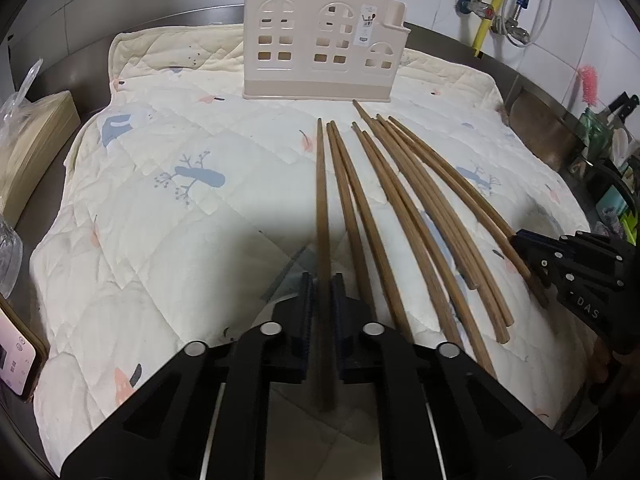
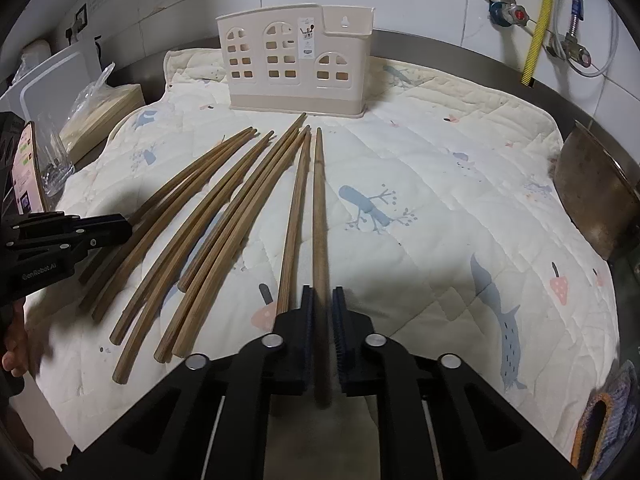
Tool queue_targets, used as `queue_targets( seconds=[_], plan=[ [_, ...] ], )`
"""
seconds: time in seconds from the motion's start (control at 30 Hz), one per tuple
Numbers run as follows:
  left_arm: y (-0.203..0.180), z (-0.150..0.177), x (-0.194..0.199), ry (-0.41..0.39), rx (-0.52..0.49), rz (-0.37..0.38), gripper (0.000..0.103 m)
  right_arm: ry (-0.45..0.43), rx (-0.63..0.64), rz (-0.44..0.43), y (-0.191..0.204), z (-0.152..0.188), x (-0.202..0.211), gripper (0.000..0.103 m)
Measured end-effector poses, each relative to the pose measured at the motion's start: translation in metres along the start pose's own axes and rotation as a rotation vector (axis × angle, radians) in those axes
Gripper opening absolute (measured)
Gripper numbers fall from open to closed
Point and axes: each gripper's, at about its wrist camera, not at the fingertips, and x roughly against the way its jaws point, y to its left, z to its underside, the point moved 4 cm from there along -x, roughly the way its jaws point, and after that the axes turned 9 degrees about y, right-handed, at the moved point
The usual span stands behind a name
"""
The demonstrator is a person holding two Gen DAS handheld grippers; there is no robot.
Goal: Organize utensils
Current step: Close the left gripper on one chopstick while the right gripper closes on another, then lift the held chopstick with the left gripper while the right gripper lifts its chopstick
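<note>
you're in a home kitchen: white wall tiles (image 2: 420,8), water valves (image 2: 516,12) with a yellow hose (image 2: 538,28), a steel bench (image 2: 416,46) under a quilted mat (image 2: 440,184), knives (image 1: 624,106) stored aside.

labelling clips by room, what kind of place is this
Most likely a home kitchen counter: white tiled wall with water valves and a yellow hose, a steel worktop under a quilted mat, and a utensil holder behind wooden chopsticks.
</note>
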Motion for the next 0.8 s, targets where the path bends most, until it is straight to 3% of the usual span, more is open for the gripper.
queue_targets(
  seconds=[0.2,0.37,0.6,0.8],
  plan=[
    [0.001,-0.004,0.013,-0.027,-0.002,0.001,0.006,-0.039,-0.007,0.007,0.0,-0.004,0.015,0.007],
    [0.004,-0.018,0.041,-0.084,-0.005,0.015,0.006,-0.123,-0.003,0.008,-0.003,-0.019,0.047,0.007],
    [-0.002,-0.049,0.071,-0.146,-0.058,0.005,0.006,-0.241,0.017,0.01,-0.006,-0.059,0.087,0.007],
    [-0.007,-0.085,0.087,-0.184,-0.091,0.015,0.006,-0.296,0.008,-0.039,-0.013,-0.101,0.104,0.007]
  ],
)
